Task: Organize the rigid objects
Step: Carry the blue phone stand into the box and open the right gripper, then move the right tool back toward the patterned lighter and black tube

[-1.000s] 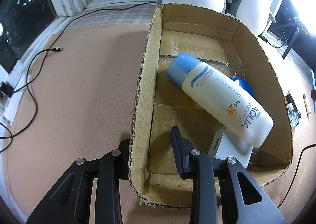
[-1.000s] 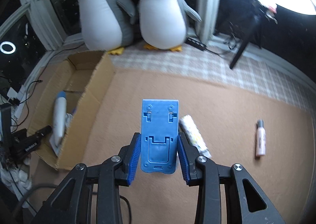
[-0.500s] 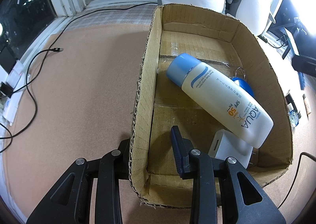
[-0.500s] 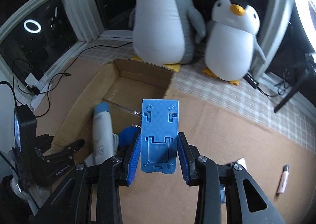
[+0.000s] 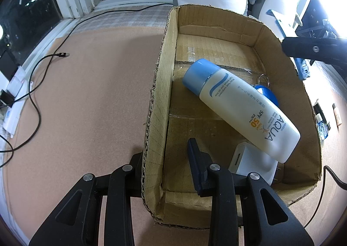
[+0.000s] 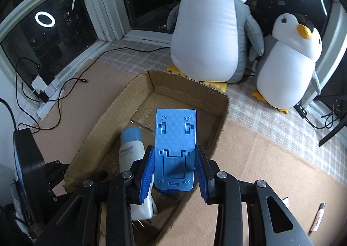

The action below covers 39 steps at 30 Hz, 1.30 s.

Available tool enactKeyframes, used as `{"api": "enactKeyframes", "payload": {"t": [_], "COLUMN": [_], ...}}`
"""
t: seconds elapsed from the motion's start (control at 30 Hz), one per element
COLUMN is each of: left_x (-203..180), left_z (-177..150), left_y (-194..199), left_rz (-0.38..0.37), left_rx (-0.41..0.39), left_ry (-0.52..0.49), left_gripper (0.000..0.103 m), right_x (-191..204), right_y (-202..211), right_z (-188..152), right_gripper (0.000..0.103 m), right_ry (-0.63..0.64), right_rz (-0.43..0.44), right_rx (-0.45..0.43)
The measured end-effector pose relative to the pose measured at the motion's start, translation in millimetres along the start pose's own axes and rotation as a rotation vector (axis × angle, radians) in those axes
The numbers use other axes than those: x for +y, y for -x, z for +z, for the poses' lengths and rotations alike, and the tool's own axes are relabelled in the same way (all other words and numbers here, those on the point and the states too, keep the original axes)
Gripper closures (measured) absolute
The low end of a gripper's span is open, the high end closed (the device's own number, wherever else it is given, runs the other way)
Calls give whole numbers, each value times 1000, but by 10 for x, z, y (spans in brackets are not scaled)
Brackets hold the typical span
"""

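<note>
A cardboard box (image 5: 160,85) sits on the brown floor; it also shows in the right wrist view (image 6: 219,120). In it lie a white sunscreen bottle (image 5: 240,109) with a blue cap, a blue keyring item (image 5: 267,94) and a white charger (image 5: 251,163). My left gripper (image 5: 167,159) is shut on the box's left wall, one finger inside, one outside. My right gripper (image 6: 174,165) is shut on a blue phone stand (image 6: 175,148) and holds it above the box, over the bottle (image 6: 131,150). The right gripper shows at the box's far right in the left wrist view (image 5: 303,50).
Two plush penguins (image 6: 210,22) (image 6: 288,72) stand behind the box by the window. Cables and a power strip (image 5: 13,102) lie at the left. A small tube (image 6: 318,216) lies on the floor at the right. Small items (image 5: 323,122) lie right of the box.
My right gripper has carried the blue stand left from the open floor to above the box. The left gripper and box have not moved.
</note>
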<state>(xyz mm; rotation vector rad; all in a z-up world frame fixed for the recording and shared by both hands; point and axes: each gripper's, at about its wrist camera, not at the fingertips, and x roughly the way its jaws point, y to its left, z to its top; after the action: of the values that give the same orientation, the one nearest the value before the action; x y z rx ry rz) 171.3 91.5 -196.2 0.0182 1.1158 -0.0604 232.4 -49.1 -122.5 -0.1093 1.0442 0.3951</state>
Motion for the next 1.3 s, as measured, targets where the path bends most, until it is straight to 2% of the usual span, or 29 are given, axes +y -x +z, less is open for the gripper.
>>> {"api": "enactKeyframes", "payload": {"t": [0.43, 0.57, 0.6, 1.0, 1.3], "left_x": [-13, -16, -20, -9, -2], "left_z": [37, 32, 41, 27, 33], "left_y": [-12, -3, -5, 7, 12], "left_rz": [4, 5, 6, 6, 7], "left_rx": [-3, -4, -4, -6, -6], "left_ry": [-3, -3, -3, -6, -8], "left_gripper": [73, 73, 73, 73, 73], "right_x": [64, 90, 94, 9, -401], "right_y": [-120, -112, -106, 24, 280], "right_z": [65, 74, 72, 21, -266], "right_gripper": [69, 52, 51, 51, 51], "right_ry": [15, 25, 28, 25, -50], "right_rz": [-4, -15, -18, -32, -59], "right_rx": [1, -9, -12, -35, -54]}}
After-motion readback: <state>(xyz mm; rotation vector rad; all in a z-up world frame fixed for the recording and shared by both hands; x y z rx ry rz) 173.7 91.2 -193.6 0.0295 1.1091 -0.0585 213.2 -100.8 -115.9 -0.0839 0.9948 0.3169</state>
